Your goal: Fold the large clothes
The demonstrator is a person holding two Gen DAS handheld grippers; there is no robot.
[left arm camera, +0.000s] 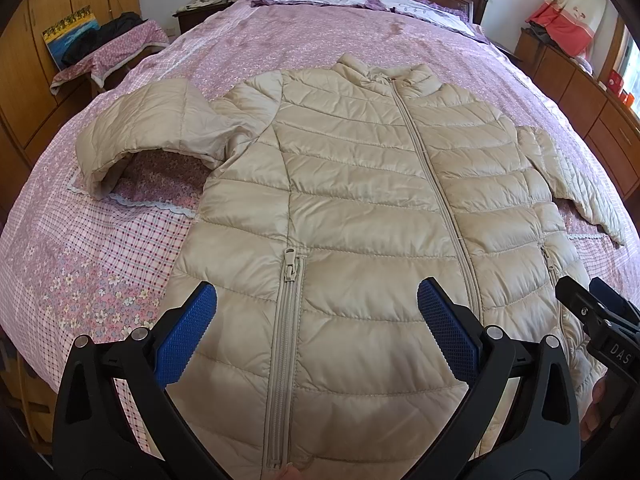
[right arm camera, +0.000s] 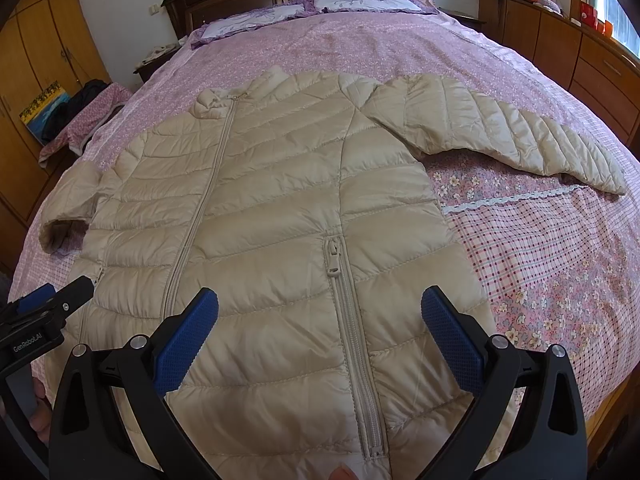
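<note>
Left to right: the left gripper (left arm camera: 316, 328) hovers over the jacket (left arm camera: 360, 200) near the foot edge of the bed (left arm camera: 100, 248), fingers spread wide and holding nothing. The beige puffer jacket lies face up and zipped, collar toward the headboard, hem at the near edge. The right gripper (right arm camera: 320, 328) is the same – wide open, empty, above the hem on the other side.

Handling guess: it's quilted down, so light and squishy, with a shiny shell that's probably slippery. It'll likely puff back after a fold. I'd pinch at a stitched seam, the cuff, or the hem corner rather than a fat baffle.

The views differ a lot. The left wrist camera shows the left sleeve (left arm camera: 140, 132) doubled back on itself, cuff mouth open toward the camera – the right wrist camera only catches a bit of it. The right one shows the right sleeve (right arm camera: 500, 132) stretched out flat toward the bed's right edge.
</note>
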